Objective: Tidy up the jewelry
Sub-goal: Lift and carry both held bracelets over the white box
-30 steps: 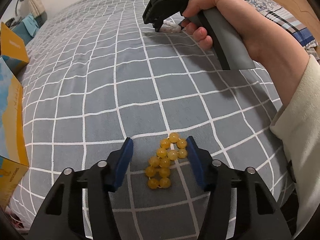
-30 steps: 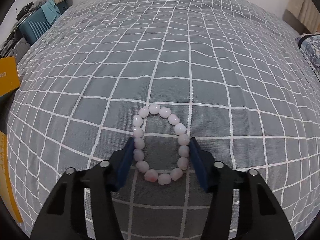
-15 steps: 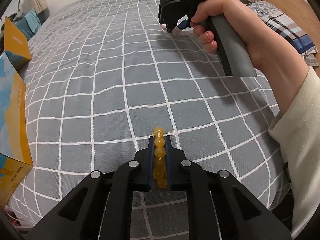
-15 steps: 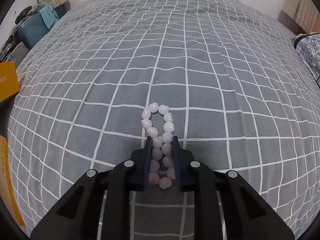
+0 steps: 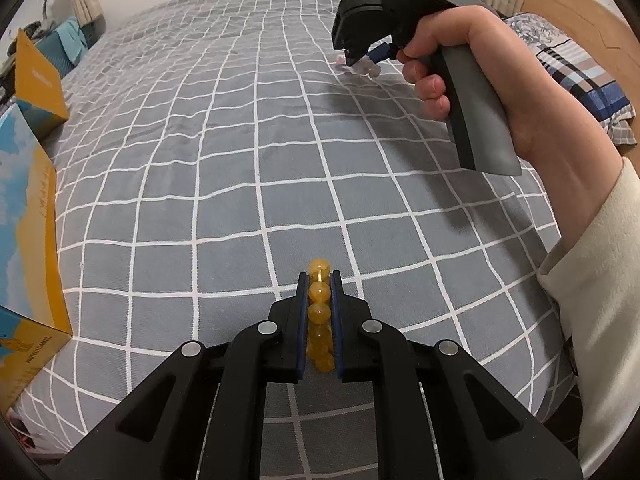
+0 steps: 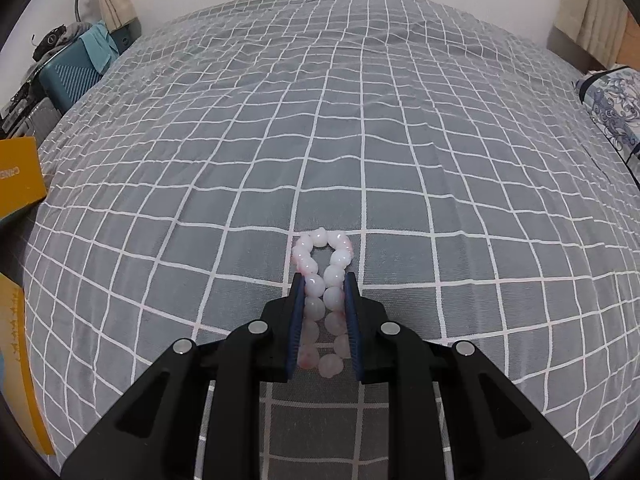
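— Beads first: where did the two bracelets sit?

— Amber-yellow bracelet (image 5: pixel 319 312) was squeezed flat between the blue pads of the left gripper (image 5: pixel 319 280), its jaws closed on it, one bead poking out past the tips. It looked barely clear of the grey checked bedspread (image 5: pixel 200 160), though I couldn't say whether it touched. The pale pink bracelet (image 6: pixel 322 280) was pinched the same way in the right gripper (image 6: pixel 323 278), jaws clamped on both strands, with the far loop bulging out beyond the fingertips over the quilt.

— And the person?

— A hand (image 5: pixel 460 64) in a cream sleeve (image 5: pixel 600 320) gripped the right tool's handle, well across the bed from the left one. Yellow-and-blue cartons (image 5: pixel 24 240) stood along the bed's left edge.

— What worried you?

— Round, glossy beads against flat pads. I judged a quick swing or a tilt could let them roll and squirt out, particularly that free pink loop, whose weight hung outside the grip. A squeeze across an elastic cord could also strain it. And dropped beads would sink into the soft quilt's folds.
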The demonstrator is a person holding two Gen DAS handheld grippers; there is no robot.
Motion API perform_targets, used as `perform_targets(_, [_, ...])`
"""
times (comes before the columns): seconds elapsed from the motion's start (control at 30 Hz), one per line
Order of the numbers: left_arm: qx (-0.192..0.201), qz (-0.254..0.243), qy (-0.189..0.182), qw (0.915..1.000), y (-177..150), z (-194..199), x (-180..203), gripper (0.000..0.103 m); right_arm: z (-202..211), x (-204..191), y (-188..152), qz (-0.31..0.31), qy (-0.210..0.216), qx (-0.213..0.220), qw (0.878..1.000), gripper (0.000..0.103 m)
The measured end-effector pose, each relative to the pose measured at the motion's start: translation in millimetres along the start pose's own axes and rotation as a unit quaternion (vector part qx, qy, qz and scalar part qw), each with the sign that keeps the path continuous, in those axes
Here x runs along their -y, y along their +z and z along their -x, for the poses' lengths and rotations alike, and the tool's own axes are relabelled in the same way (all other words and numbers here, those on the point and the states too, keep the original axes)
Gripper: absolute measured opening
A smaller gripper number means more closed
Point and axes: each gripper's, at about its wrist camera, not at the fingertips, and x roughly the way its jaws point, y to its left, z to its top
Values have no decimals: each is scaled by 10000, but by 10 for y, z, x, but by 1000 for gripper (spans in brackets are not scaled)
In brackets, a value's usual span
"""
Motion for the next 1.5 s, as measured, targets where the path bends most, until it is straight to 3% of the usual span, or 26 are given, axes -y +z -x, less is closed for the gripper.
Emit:
perform_targets(0.87, [403, 411, 276, 9980, 213, 409, -408, 9, 809, -233, -184, -86, 95, 439, 9990, 18])
perform_targets(1.5, [894, 659, 839, 9903, 582, 1247, -993, 9, 1829, -885, -435, 257, 116, 976, 9948, 19])
